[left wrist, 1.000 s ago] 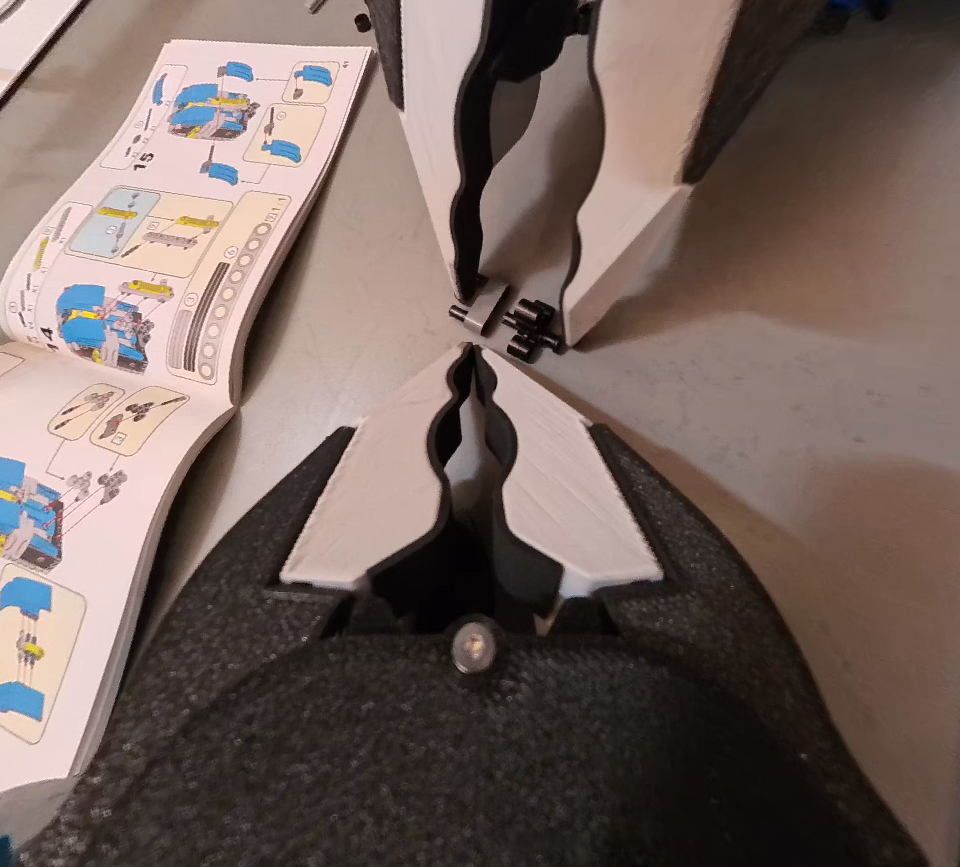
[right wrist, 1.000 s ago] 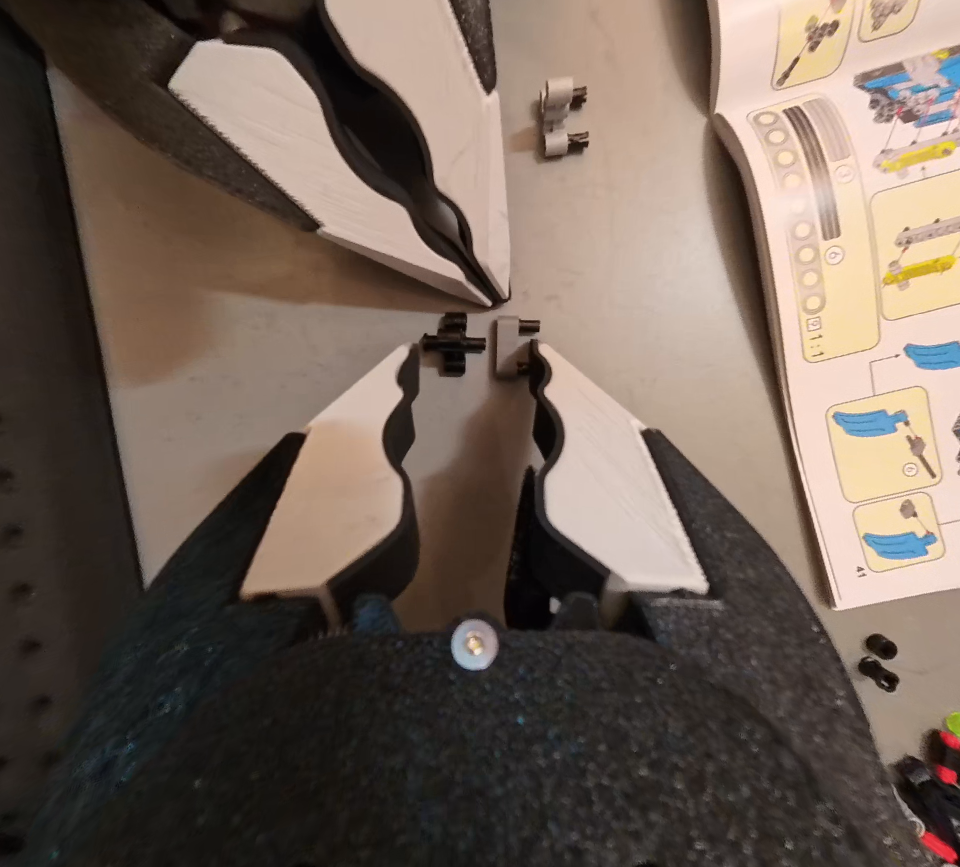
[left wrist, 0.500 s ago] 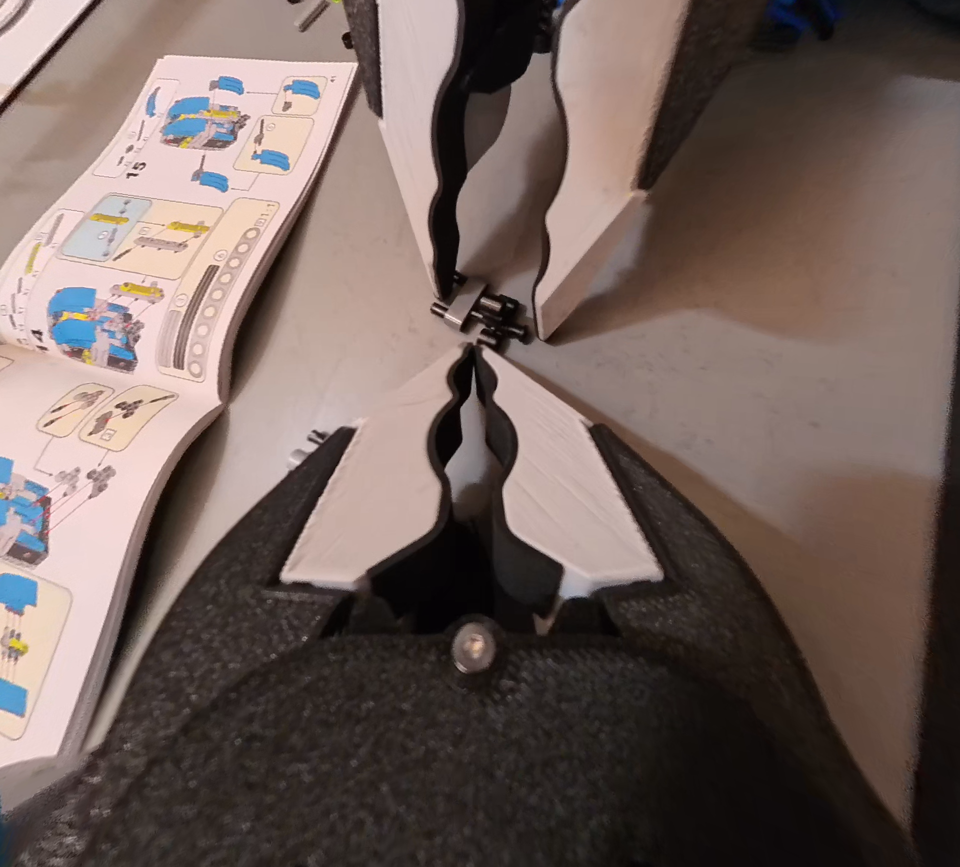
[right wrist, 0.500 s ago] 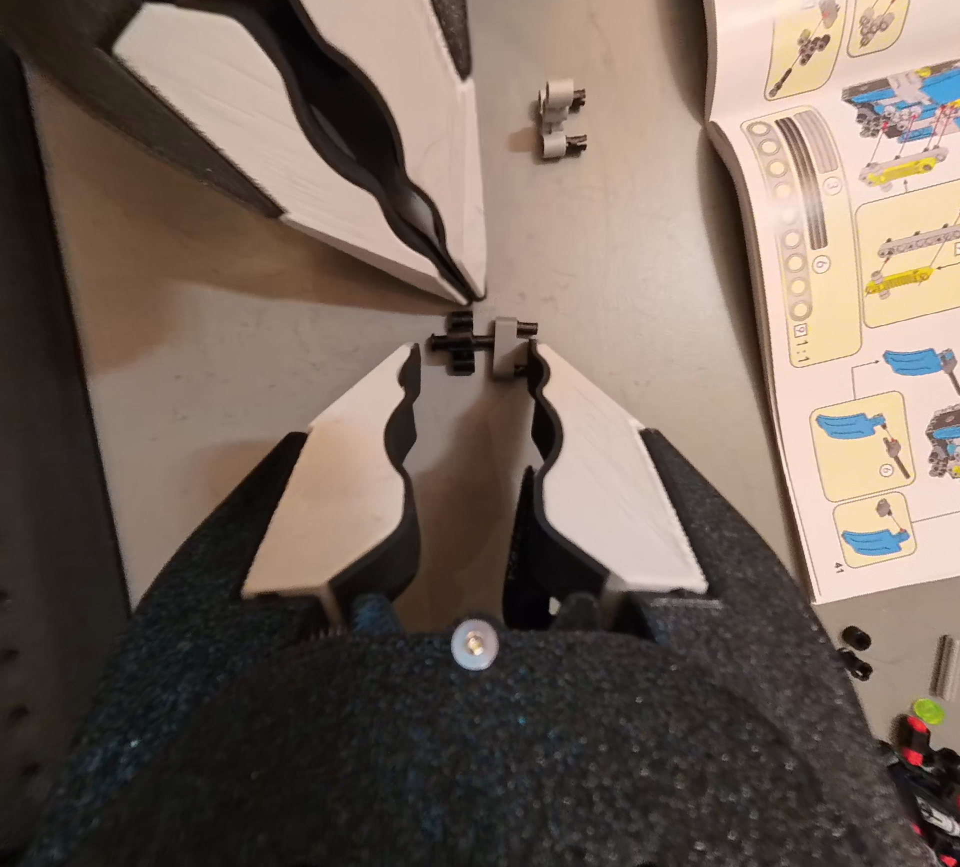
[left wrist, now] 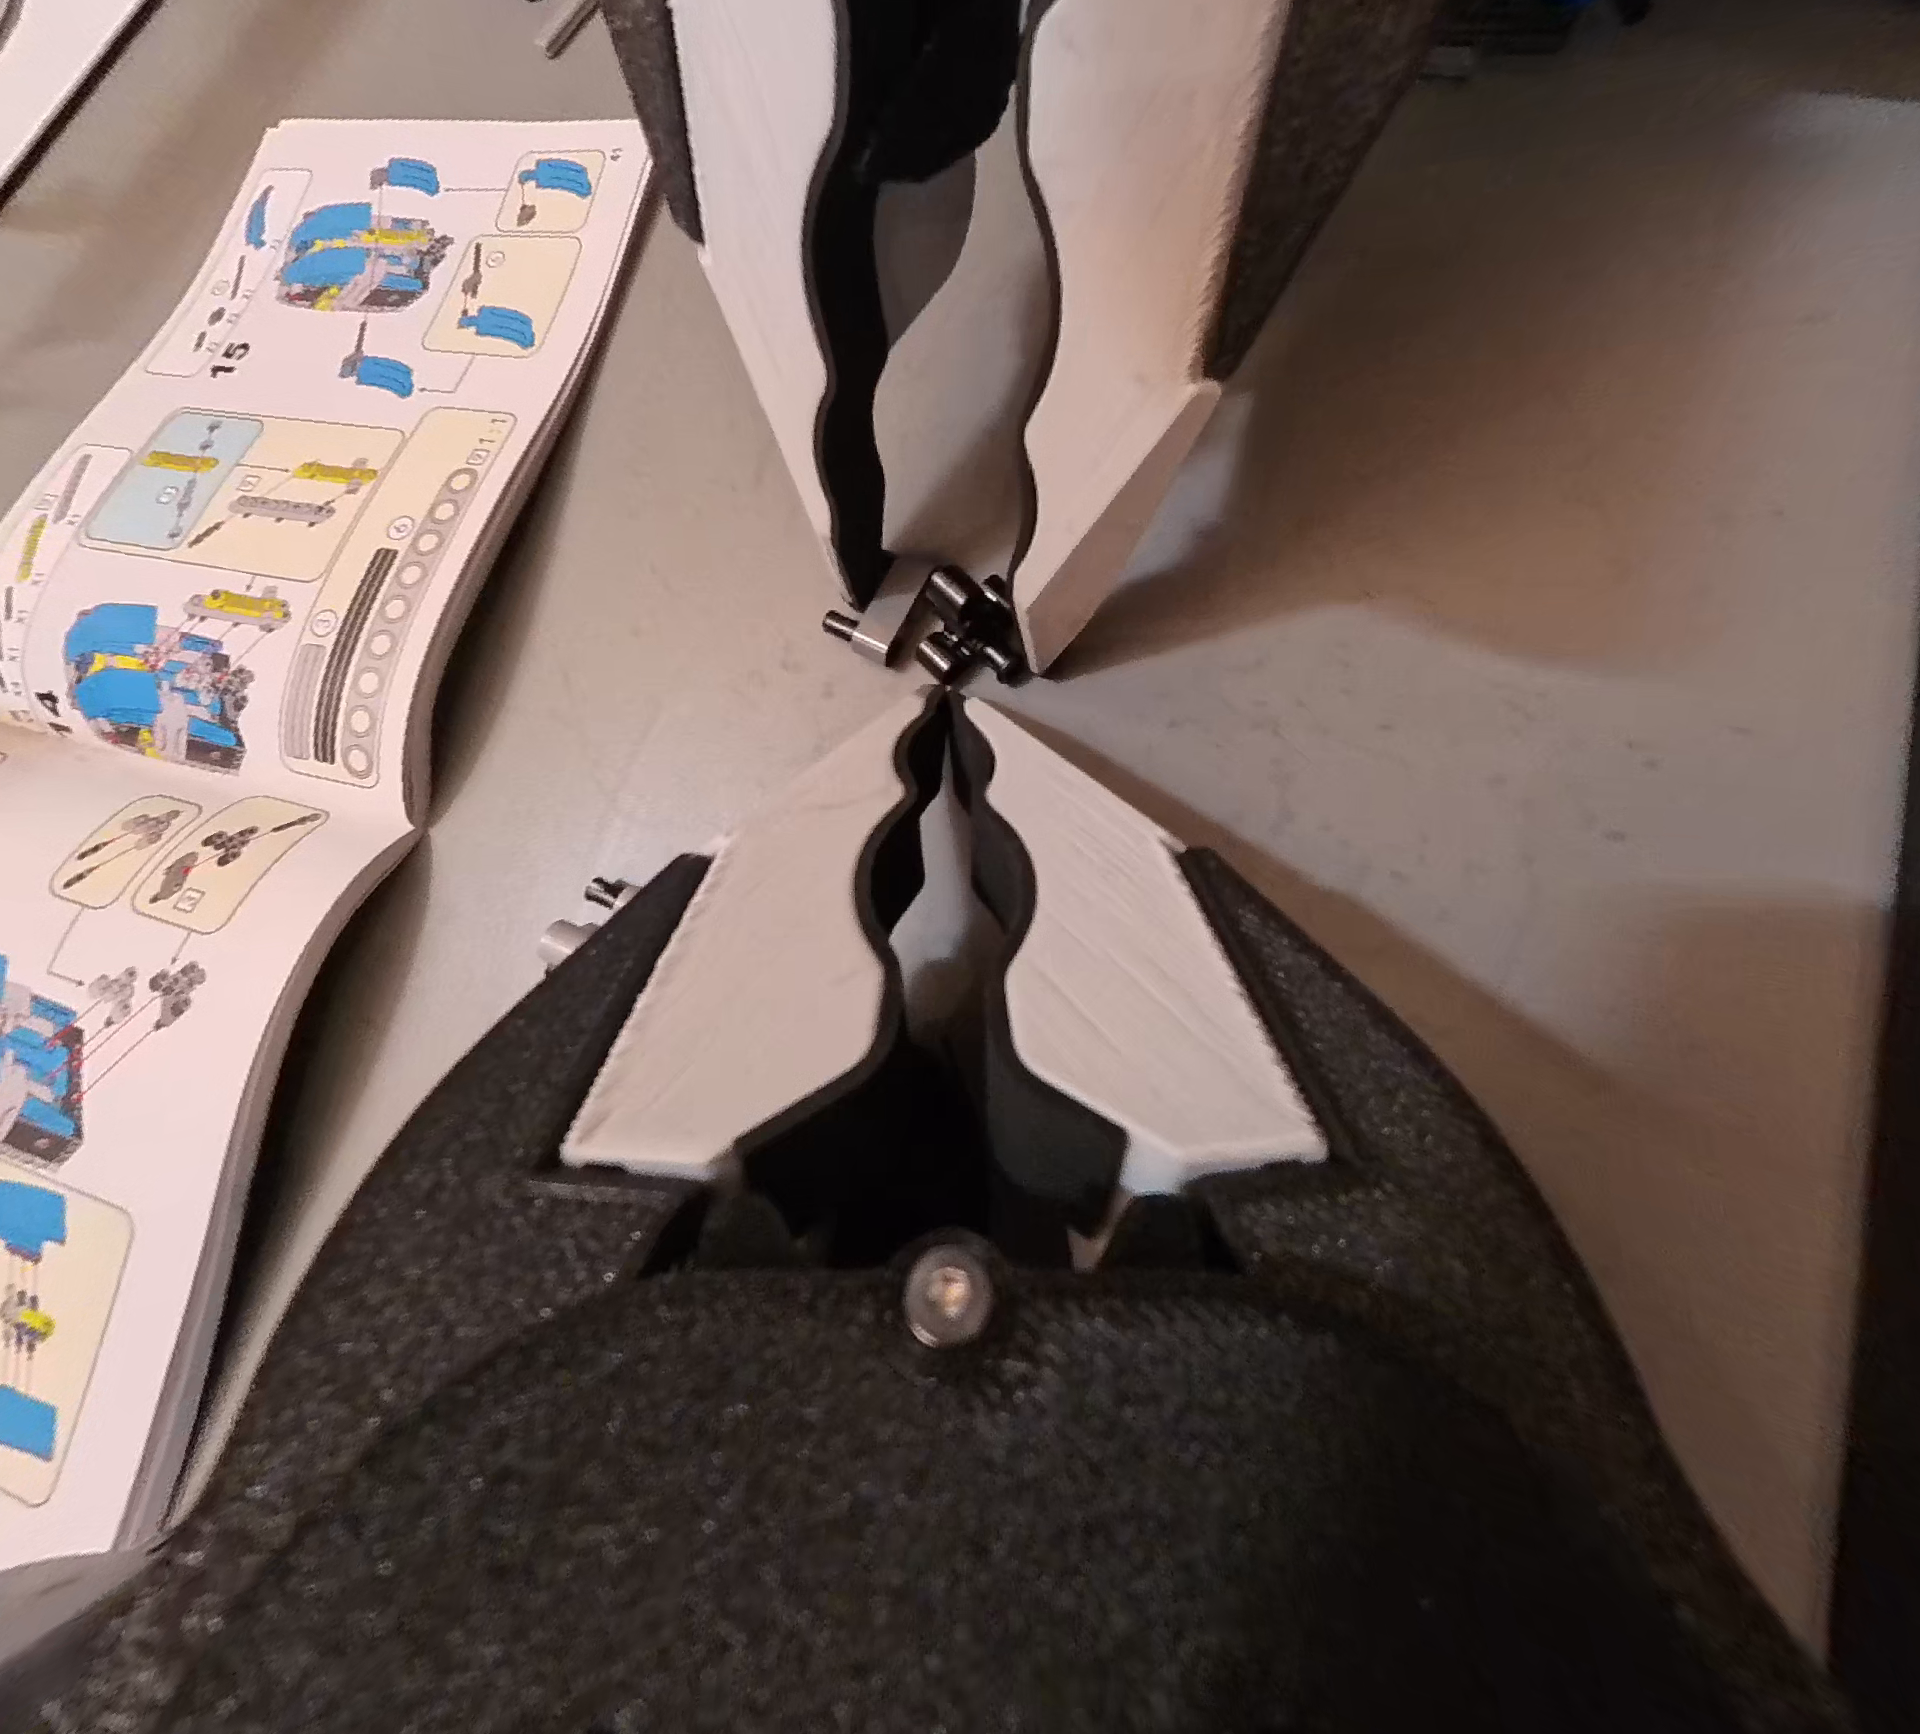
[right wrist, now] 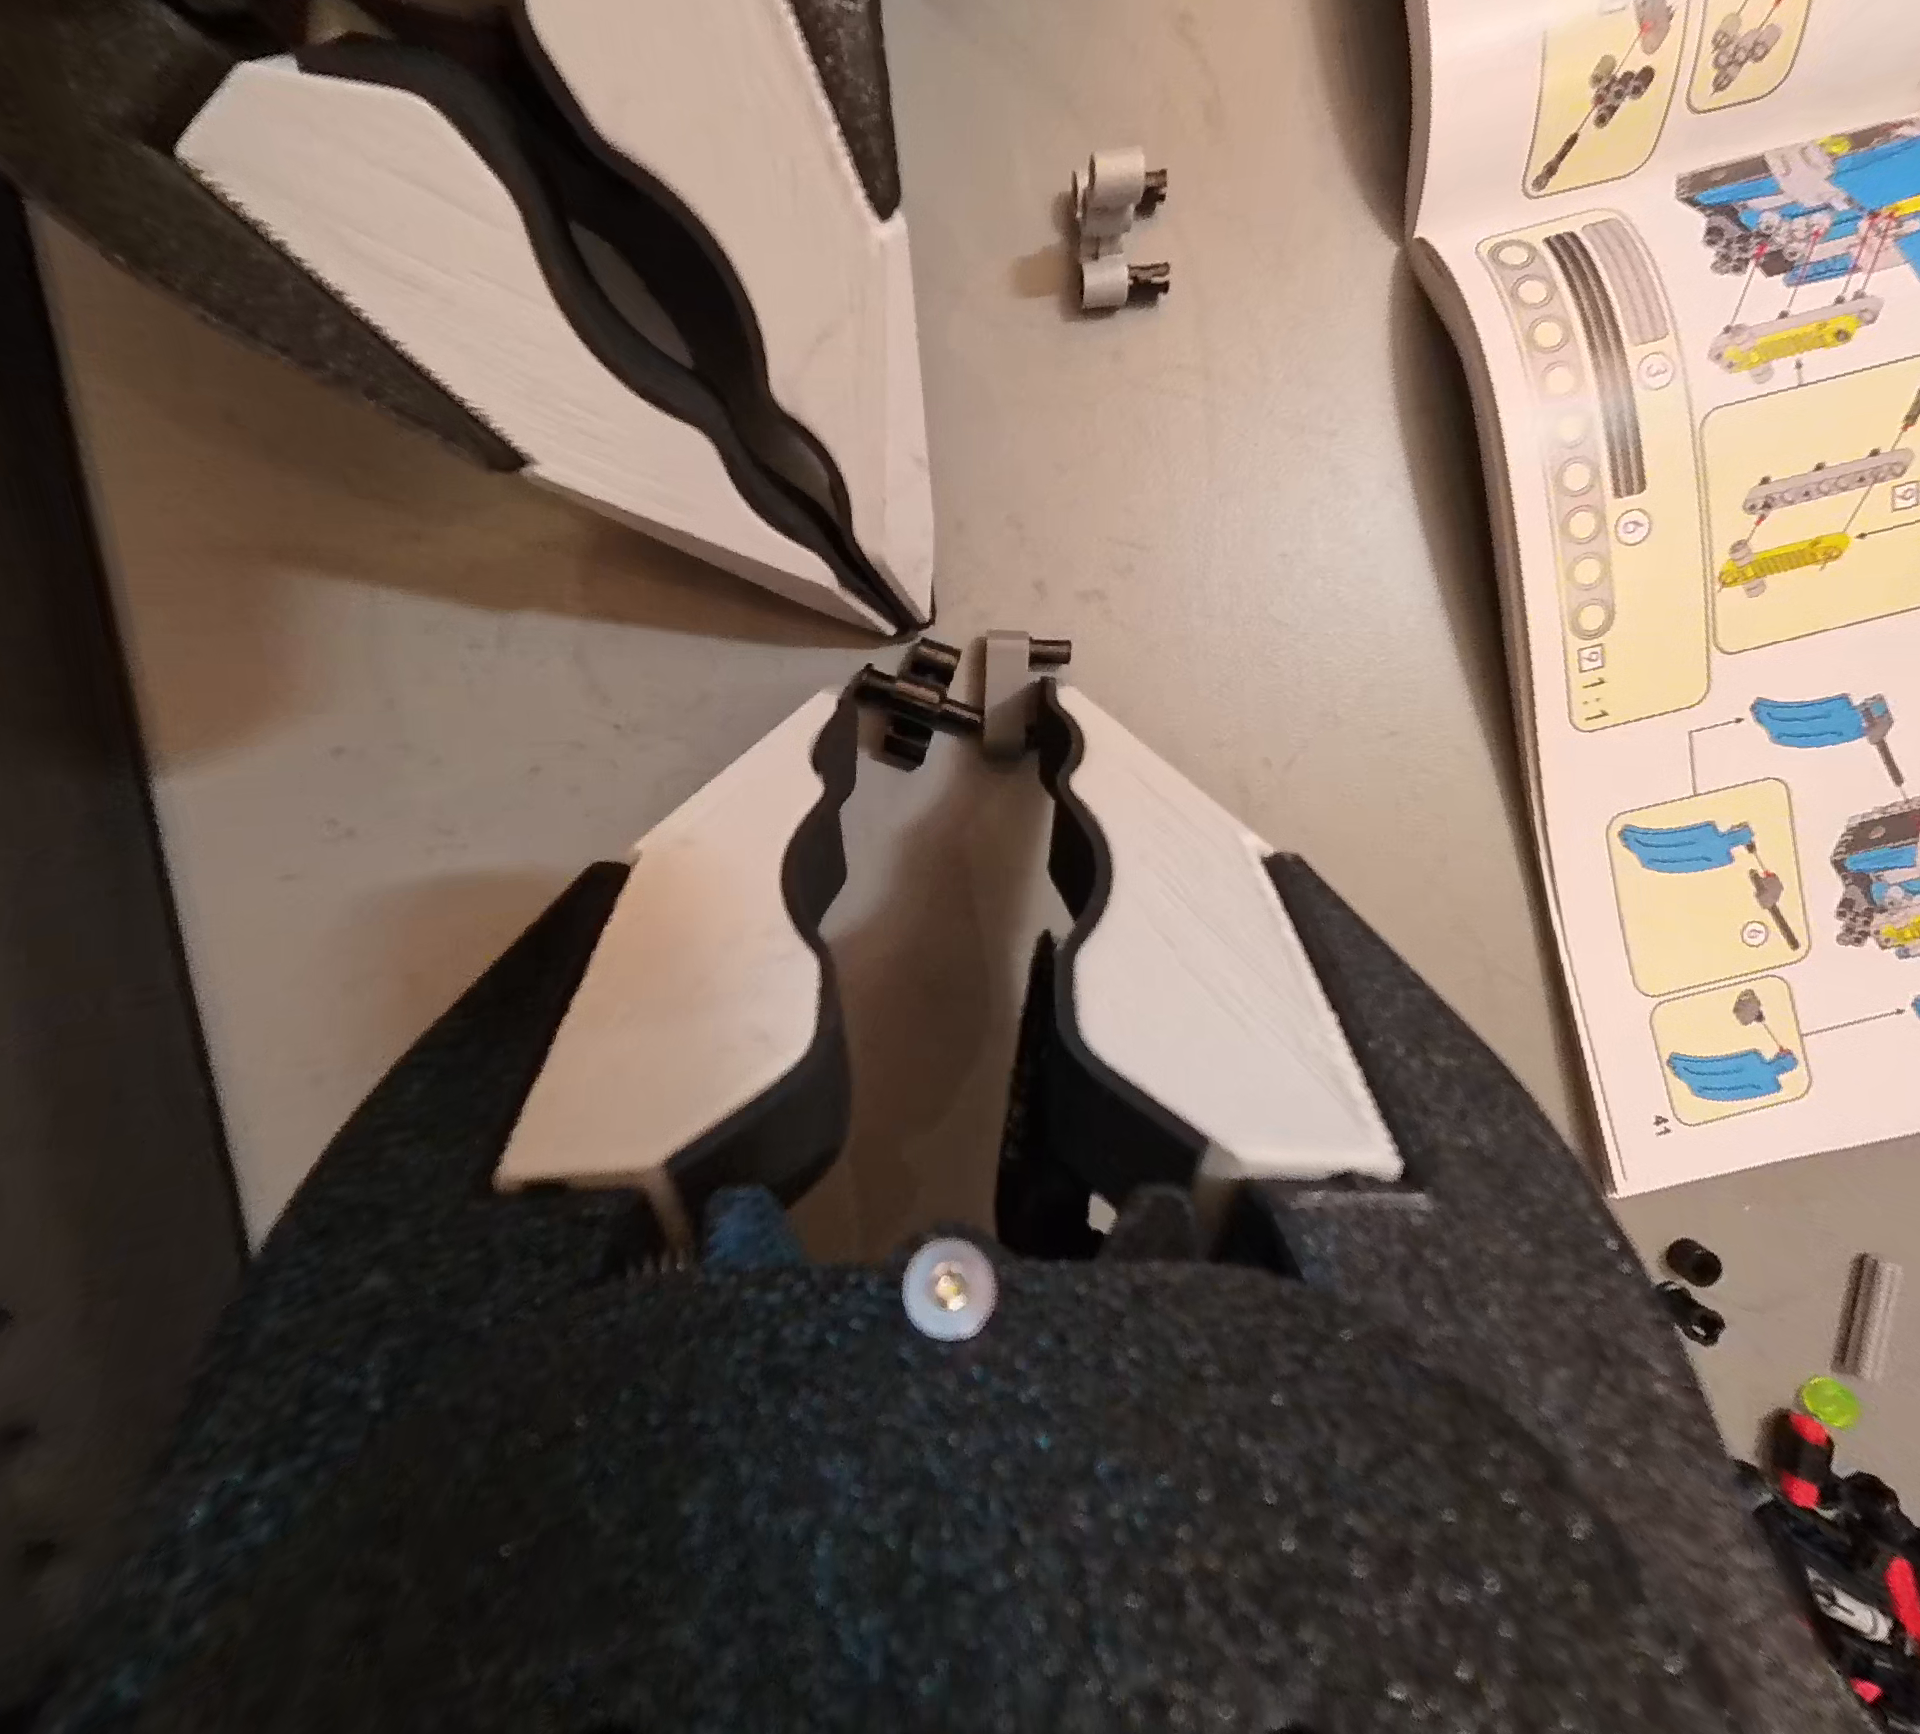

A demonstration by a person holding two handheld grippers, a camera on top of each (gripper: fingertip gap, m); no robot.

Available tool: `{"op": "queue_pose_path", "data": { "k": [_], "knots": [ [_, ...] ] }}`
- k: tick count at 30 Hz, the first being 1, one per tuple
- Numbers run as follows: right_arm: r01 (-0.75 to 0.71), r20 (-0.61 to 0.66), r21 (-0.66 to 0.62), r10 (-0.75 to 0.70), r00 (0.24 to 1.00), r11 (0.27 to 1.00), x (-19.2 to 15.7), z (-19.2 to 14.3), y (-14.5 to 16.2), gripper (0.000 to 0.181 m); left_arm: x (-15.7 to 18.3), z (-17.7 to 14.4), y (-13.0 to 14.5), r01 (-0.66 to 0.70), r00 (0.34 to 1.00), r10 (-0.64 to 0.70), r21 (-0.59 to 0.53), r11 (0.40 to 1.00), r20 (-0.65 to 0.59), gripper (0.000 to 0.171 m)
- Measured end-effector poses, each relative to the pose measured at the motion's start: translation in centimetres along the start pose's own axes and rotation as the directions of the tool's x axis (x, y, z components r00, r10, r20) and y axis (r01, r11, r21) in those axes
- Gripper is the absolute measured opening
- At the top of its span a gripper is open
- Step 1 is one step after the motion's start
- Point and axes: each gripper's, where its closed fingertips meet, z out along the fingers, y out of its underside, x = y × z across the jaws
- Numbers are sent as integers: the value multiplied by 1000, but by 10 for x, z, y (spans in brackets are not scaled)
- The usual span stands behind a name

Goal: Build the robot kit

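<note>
So we've got two handheld grippers nose to nose over a plain grey-beige tabletop (right wrist: 1195,479). Our left gripper (left wrist: 948,697) has its white wavy-edged fingers pressed together at the tips, with nothing between them as far as we can see. Its tips sit just beside a tiny building-brick assembly: a small black plastic connector with round studs (left wrist: 966,619) joined by a thin black axle to a little grey plastic block (left wrist: 888,619).

Our right gripper (right wrist: 951,708) comes in from the opposite side with its fingers apart, and that little assembly sits right in the gap at the tips. In the right wrist view the black connector (right wrist: 912,705) touches the left-hand fingertip and the grey block (right wrist: 1006,697) touches the right-hand one. Whether it's really pinched or just bracketed, we can't tell; it looks like it's lying on the table.

Other stuff around:
- an open paper instruction booklet with blue and yellow diagrams (left wrist: 260,541), lying flat off to the side
- a light grey two-lobed brick piece with black pins (right wrist: 1112,230), well apart from the tips, between them and the booklet
- a scatter of small red, black and green loose parts (right wrist: 1849,1497) past the booklet's corner
</note>
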Motion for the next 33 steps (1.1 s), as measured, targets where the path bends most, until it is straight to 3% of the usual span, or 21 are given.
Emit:
{"op": "queue_pose_path", "data": {
  "k": [26,29,33],
  "knots": [
    [23,25,-13,-23,999,1000,-1,-5,8,34,10,2,-2,-32,999,32,1,999,-22,0],
    [14,10,-1,-14,1000,1000,2,-5,5,47,9,2,-2,-26,999,26,1,1000,-27,0],
    [6,21,-11,-6,1000,1000,-2,-2,4,49,9,2,-2,-17,999,17,2,1000,-34,0]
  ]
}}
